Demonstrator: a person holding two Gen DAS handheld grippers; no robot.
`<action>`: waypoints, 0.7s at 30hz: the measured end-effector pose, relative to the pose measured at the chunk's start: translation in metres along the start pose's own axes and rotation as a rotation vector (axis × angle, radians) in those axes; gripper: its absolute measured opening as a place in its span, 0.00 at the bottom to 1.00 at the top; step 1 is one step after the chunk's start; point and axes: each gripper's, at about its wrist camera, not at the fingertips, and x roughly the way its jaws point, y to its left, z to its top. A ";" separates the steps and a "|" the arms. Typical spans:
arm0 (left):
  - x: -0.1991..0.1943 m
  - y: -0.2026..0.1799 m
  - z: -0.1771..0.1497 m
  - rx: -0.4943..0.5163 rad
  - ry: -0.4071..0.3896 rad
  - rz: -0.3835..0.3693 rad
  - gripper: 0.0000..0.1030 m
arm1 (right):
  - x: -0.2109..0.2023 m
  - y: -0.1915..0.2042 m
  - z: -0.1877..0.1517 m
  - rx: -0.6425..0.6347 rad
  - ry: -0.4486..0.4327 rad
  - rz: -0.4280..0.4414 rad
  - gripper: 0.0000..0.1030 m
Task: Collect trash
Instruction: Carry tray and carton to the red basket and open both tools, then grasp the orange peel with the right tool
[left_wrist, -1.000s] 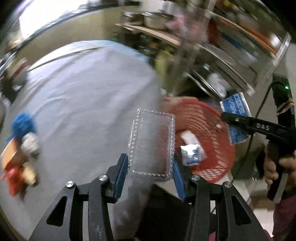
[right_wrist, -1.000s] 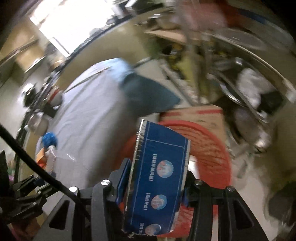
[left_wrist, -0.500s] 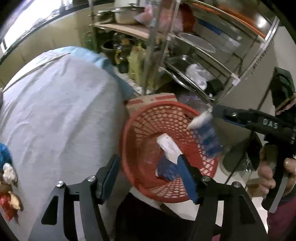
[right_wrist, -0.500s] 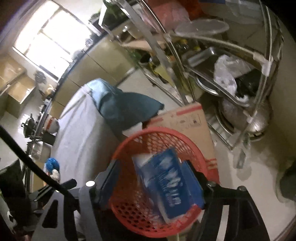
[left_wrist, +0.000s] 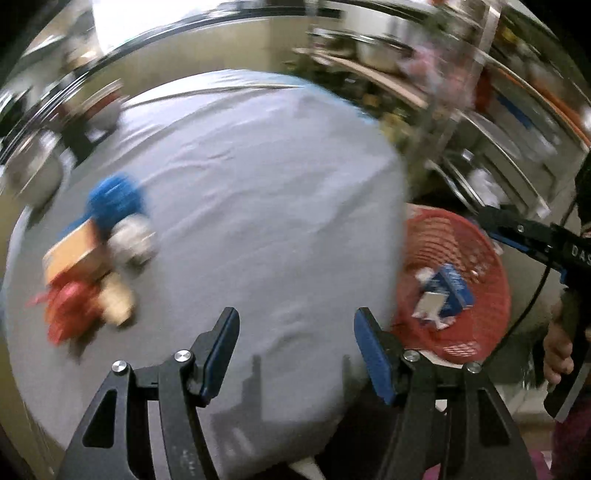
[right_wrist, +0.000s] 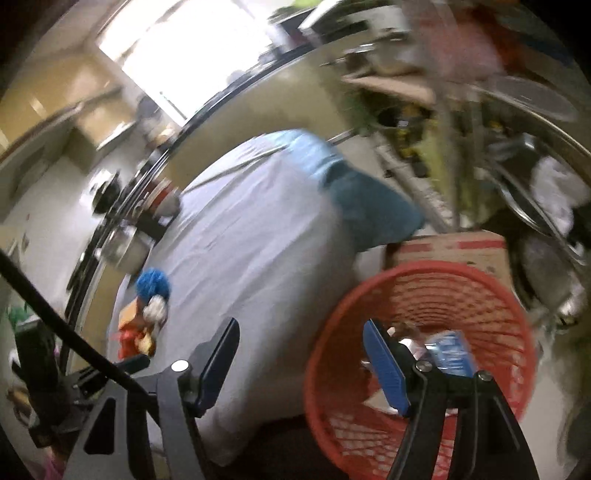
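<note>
My left gripper (left_wrist: 295, 332) hangs open over the near edge of the grey-clothed table (left_wrist: 258, 192), nothing between its blue pads. A blurred heap of trash (left_wrist: 96, 254) lies at the table's left: a blue ball, a white crumpled piece, an orange carton and red scraps. The red mesh basket (left_wrist: 491, 280) stands beside the table's right edge and holds a blue box (left_wrist: 452, 288) and white wrappers. My right gripper (right_wrist: 299, 350) is open and empty above the gap between the table (right_wrist: 258, 240) and the basket (right_wrist: 498, 302). The blue box (right_wrist: 452, 350) lies inside the basket.
A cardboard box (right_wrist: 454, 247) sits behind the basket. Metal shelving (left_wrist: 498, 122) with pots and pans fills the right side. Pots (right_wrist: 125, 247) crowd the table's far left edge. A person's hand (left_wrist: 561, 350) holds the right gripper (left_wrist: 535, 236).
The left gripper let go of the clear plastic tray and the right one dropped the blue box into the red basket. Both then swung left, back over the table.
</note>
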 end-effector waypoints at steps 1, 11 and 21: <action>-0.003 0.013 -0.005 -0.032 -0.003 0.016 0.64 | 0.008 0.015 0.000 -0.031 0.014 0.019 0.71; -0.033 0.170 -0.083 -0.418 -0.011 0.197 0.63 | 0.065 0.121 -0.020 -0.222 0.135 0.152 0.70; -0.048 0.219 -0.087 -0.501 -0.091 0.208 0.63 | 0.135 0.211 -0.034 -0.361 0.307 0.266 0.56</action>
